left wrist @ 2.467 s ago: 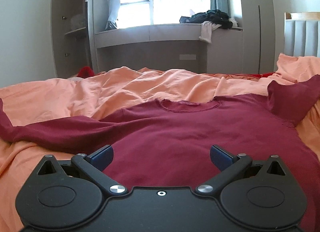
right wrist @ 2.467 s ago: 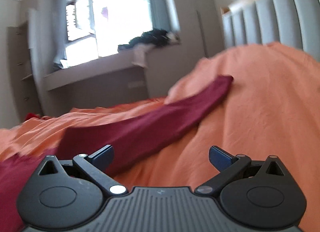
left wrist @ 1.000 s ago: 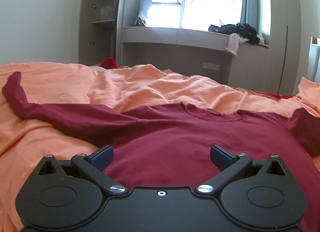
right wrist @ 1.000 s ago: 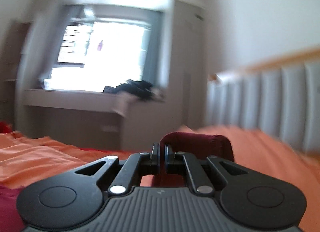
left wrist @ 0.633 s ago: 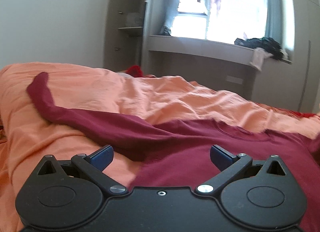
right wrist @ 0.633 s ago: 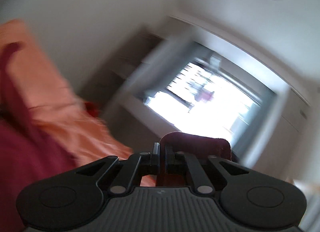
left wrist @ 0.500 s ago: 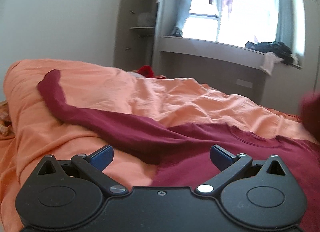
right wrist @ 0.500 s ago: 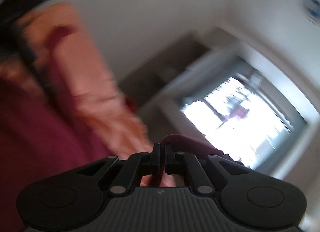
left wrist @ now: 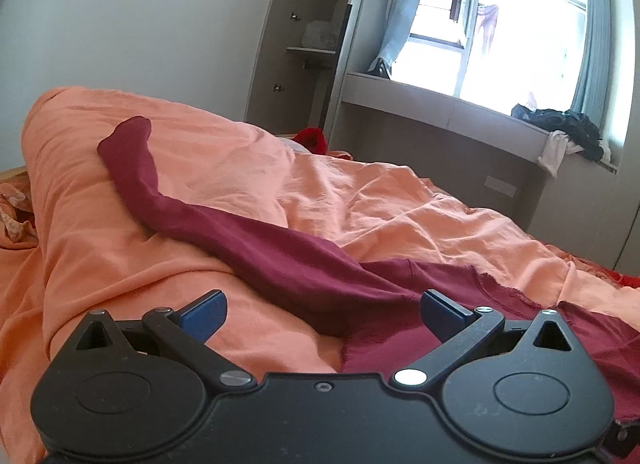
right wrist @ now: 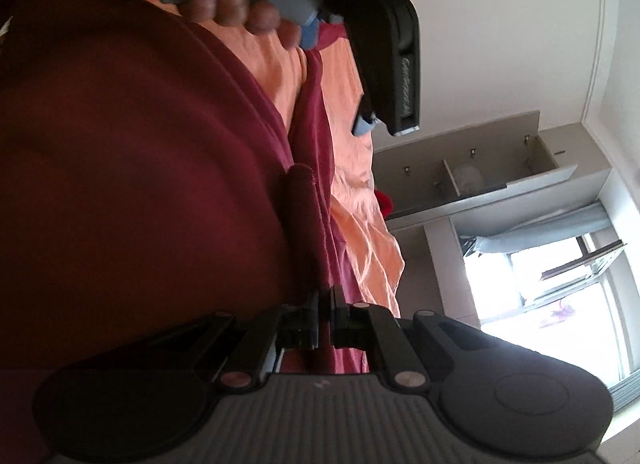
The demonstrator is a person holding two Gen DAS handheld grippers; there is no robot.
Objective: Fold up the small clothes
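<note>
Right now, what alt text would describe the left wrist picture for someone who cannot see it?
An open claw hovers over a dark red shirt spread on an orange bedsheet, one sleeve stretched away to the left. Behind are a bright window and an open cupboard.

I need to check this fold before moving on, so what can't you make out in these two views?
- Maroon shirt: the hem and the sleeve away from the window are cut off by the left wrist view's frame and the left tool.
- In the right wrist view, the right tool covers the pinched cloth.
- Dark clothes on the windowsill: too small to identify.
</note>
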